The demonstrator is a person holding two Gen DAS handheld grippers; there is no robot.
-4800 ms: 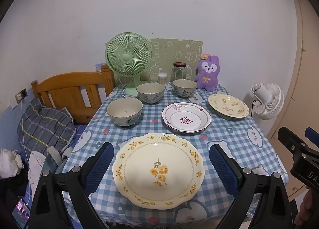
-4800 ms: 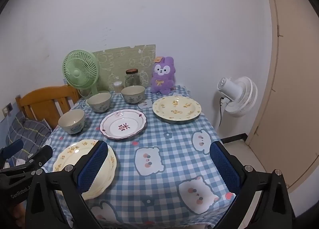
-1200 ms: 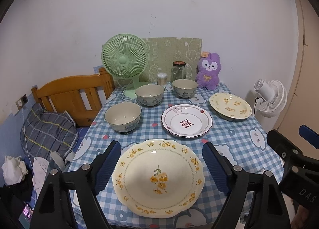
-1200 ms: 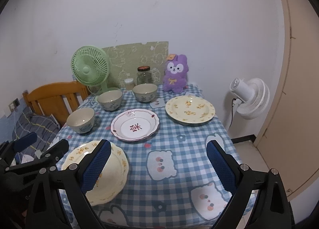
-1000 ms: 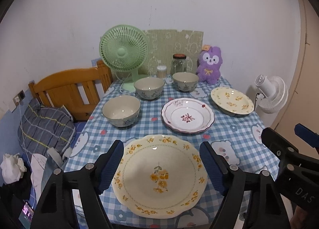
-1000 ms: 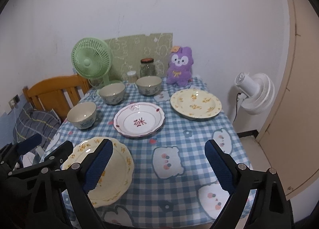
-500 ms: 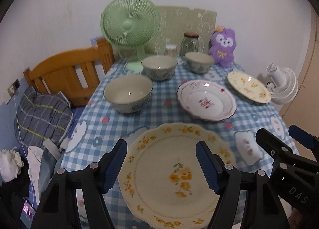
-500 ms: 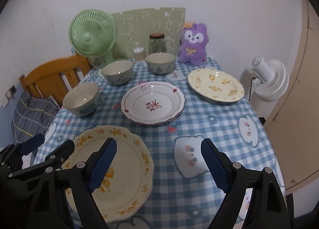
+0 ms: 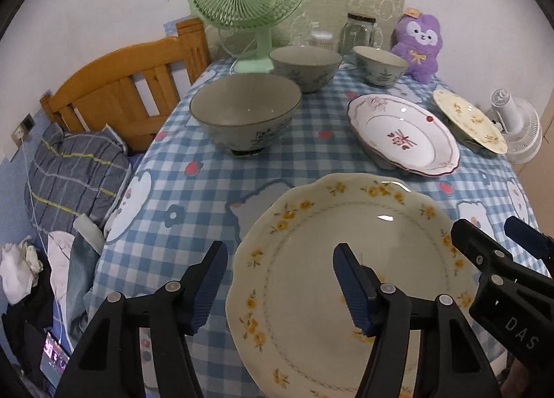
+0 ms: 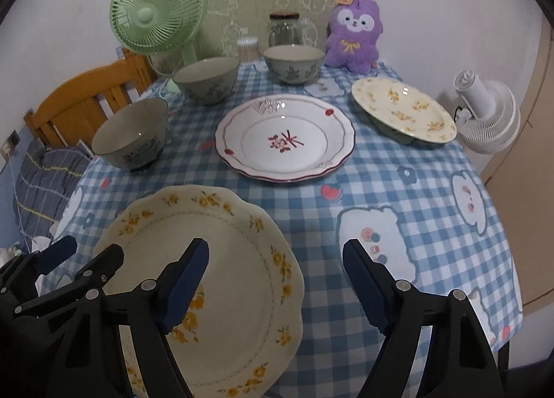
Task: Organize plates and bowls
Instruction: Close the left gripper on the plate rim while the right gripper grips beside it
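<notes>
Both fingers spread wide over cream plate (image 9: 346, 259), left gripper (image 9: 280, 280), right gripper (image 10: 275, 275), three empty bowls

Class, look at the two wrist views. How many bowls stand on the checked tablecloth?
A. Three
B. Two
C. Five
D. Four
A: three bowls show in the right wrist view, the nearest bowl by the table's left edge, the middle bowl in front of the green fan, and the far bowl before the glass jar; the other dishes are plates.
</notes>
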